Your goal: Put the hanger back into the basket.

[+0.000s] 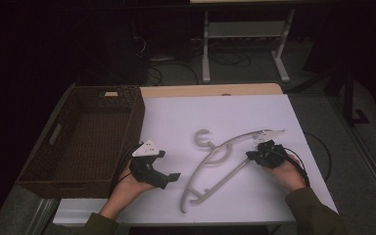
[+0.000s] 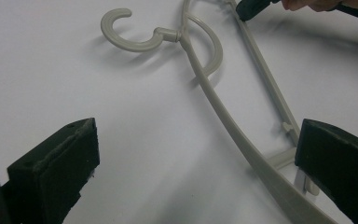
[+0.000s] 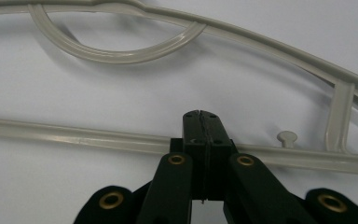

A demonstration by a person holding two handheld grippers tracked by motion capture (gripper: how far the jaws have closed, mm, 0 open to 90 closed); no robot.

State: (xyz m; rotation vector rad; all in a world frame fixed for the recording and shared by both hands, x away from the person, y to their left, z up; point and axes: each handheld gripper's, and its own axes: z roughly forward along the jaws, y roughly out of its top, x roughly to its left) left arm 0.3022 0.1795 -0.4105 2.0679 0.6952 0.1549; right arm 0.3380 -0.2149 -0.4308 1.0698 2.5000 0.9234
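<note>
The hanger (image 1: 225,161), lying flat at the table's (image 1: 176,117) centre, looks light, stiff and slick, best gripped on its thin bottom bar, where the right tongs (image 3: 201,122) are clamped; the left tongs (image 2: 191,168) gape empty.

Grey plastic hanger (image 1: 221,161) flat on white table (image 1: 186,117), hook far-left.
</note>
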